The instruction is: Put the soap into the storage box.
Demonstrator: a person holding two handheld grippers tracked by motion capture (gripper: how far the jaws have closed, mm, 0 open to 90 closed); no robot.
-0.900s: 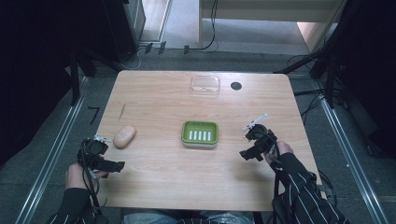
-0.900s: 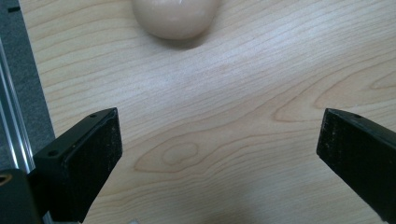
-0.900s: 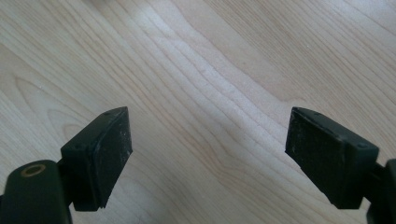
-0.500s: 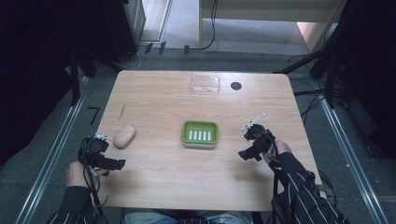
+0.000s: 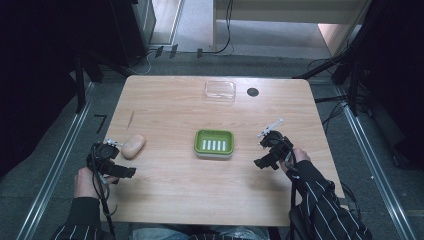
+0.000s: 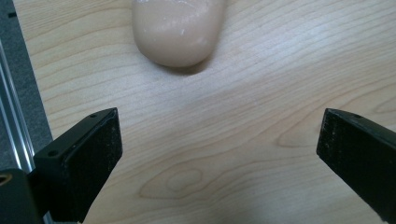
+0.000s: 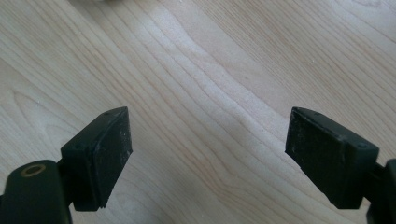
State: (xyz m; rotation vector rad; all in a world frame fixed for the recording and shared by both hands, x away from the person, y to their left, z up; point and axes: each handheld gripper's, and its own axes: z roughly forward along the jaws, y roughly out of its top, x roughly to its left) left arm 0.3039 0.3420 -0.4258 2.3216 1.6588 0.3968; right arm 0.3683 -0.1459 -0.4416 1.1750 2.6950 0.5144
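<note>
My left gripper (image 6: 219,154) fingers apart, nothing between, beige soap bar (image 6: 177,30) just ahead on counter (image 5: 170,200). My right gripper (image 7: 208,154) fingers apart over bare wood, beside green soap dish (image 5: 214,143).

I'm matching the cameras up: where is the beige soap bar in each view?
High view: soap bar lies at the table's left edge, just ahead of the left gripper.
Left gripper view: top centre, beyond the open fingers.
Right gripper view: not in it.
Shared landmark: the wooden tabletop.
</note>
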